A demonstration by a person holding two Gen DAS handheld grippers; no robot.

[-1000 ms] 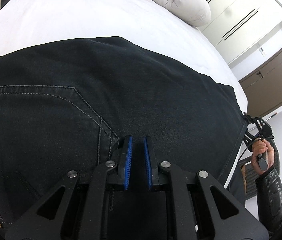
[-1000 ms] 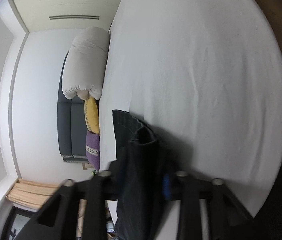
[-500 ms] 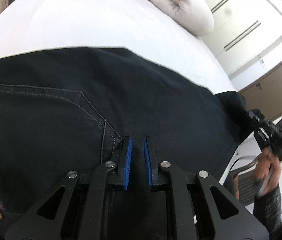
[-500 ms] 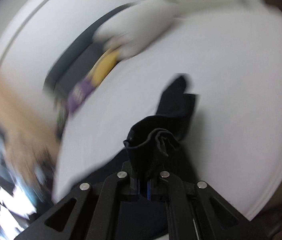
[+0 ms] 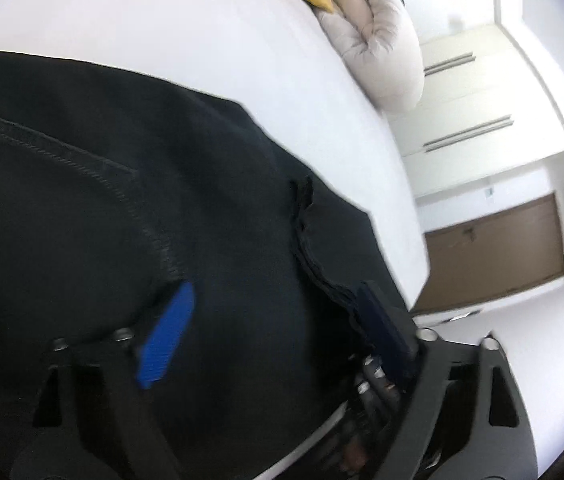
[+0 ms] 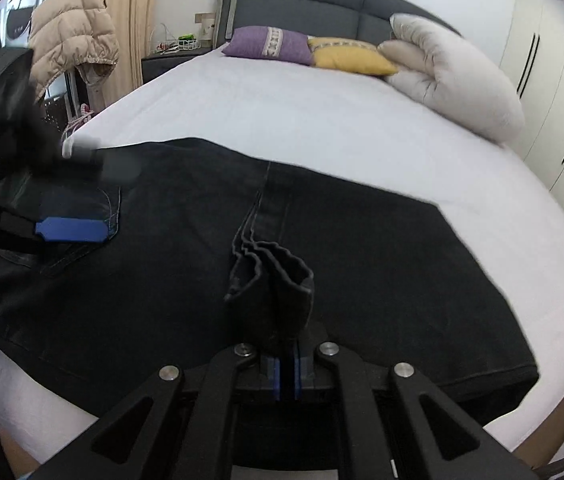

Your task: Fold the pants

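Black denim pants [image 6: 361, 240] lie folded across the white bed [image 6: 301, 108]. My right gripper [image 6: 286, 376] is shut on the bunched leg hems [image 6: 270, 280] and holds them over the upper part of the pants. My left gripper [image 5: 278, 340] is open with its blue pads wide apart, right over the back pocket area of the pants [image 5: 102, 220]. It also shows in the right wrist view [image 6: 70, 230] at the left, above the pocket. The folded hem edge [image 5: 313, 248] lies between its fingers.
A purple pillow [image 6: 270, 46], a yellow pillow [image 6: 347, 56] and a rolled beige duvet [image 6: 453, 76] lie at the dark headboard. A beige jacket [image 6: 70, 40] hangs at the left. White wardrobes [image 6: 553, 80] stand at the right, and a brown door [image 5: 493, 256] shows beyond the bed.
My right gripper has carried the leg hems up from the bed's foot and over the upper pants. My left gripper has opened wide and tilted.
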